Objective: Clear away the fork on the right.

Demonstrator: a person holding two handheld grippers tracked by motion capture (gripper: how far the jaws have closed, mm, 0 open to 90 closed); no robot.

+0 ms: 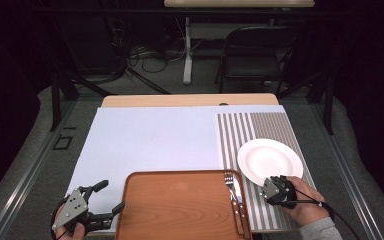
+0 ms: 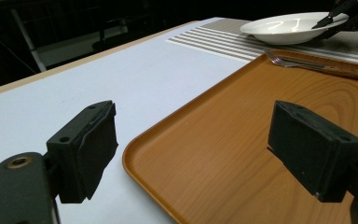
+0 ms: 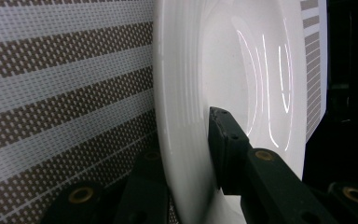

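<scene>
A white plate (image 1: 269,159) lies on a striped placemat (image 1: 260,125) at the right. My right gripper (image 1: 270,189) is at its near rim. In the right gripper view one jaw lies on the plate (image 3: 223,70) and the other sits under the rim, so the right gripper (image 3: 191,140) is shut on it. A brown tray (image 1: 180,205) sits at the front middle, with a fork (image 1: 230,187) and a knife (image 1: 238,197) along its right side. My left gripper (image 1: 111,195) stands open by the tray's left front corner (image 2: 168,154), holding nothing.
A pale sheet (image 1: 155,140) covers the table's left and middle. A dark chair (image 1: 255,50) and a table leg stand beyond the far edge. The tray's left half is bare.
</scene>
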